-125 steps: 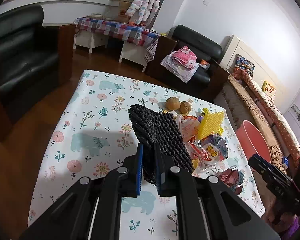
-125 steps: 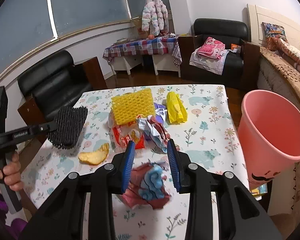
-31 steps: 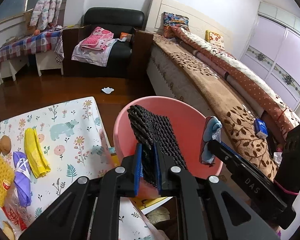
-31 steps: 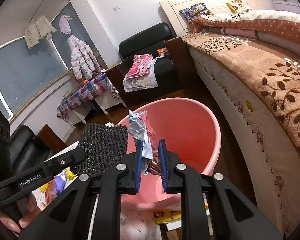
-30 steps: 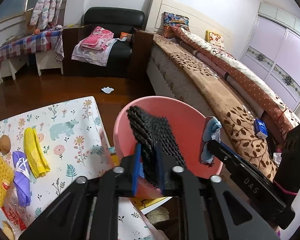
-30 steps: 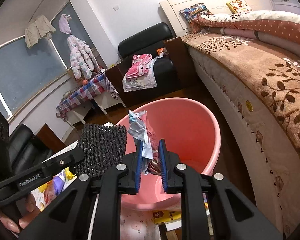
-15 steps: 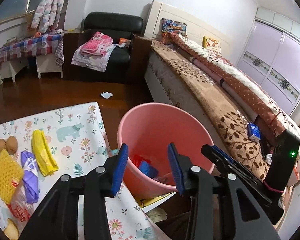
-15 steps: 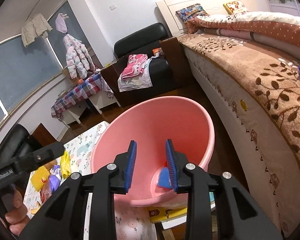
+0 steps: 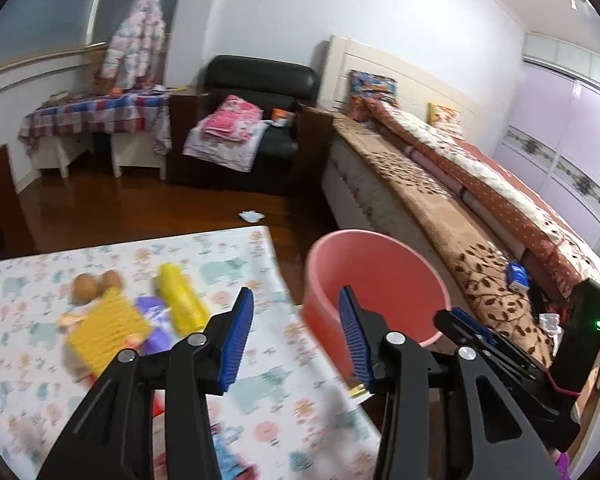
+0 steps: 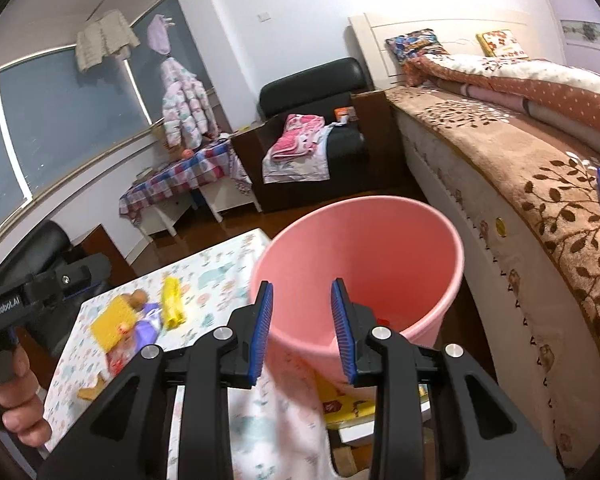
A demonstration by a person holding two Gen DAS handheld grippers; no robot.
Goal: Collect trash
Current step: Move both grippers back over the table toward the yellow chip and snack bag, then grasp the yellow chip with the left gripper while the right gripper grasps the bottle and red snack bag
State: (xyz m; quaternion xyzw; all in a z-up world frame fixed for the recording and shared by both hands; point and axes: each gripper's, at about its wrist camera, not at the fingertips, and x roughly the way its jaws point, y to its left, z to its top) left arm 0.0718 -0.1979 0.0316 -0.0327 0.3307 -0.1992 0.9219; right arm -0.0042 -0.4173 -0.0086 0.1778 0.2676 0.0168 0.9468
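Note:
A pink bin (image 9: 374, 280) stands on the floor between the table and the bed; it also shows in the right wrist view (image 10: 364, 256). My left gripper (image 9: 296, 336) is open and empty, above the table's right edge. My right gripper (image 10: 302, 326) is open and empty, just before the bin's near rim. On the table lie a yellow foam net (image 9: 108, 330), a yellow wrapper (image 9: 182, 300), a purple wrapper (image 9: 156, 320) and two brown round pieces (image 9: 96, 282). The net (image 10: 114, 322) and wrappers also show in the right wrist view.
The table has a floral cloth (image 9: 236, 264). A bed with a brown cover (image 9: 440, 208) runs along the right, close to the bin. A black armchair with pink cloth (image 9: 244, 120) and a checked side table (image 9: 92, 116) stand at the back. A white scrap (image 9: 251, 216) lies on the wooden floor.
Both grippers let go of their trash, the black net and the crumpled wrapper, over the bin and opened. They have since drawn back and the left one has swung toward the table.

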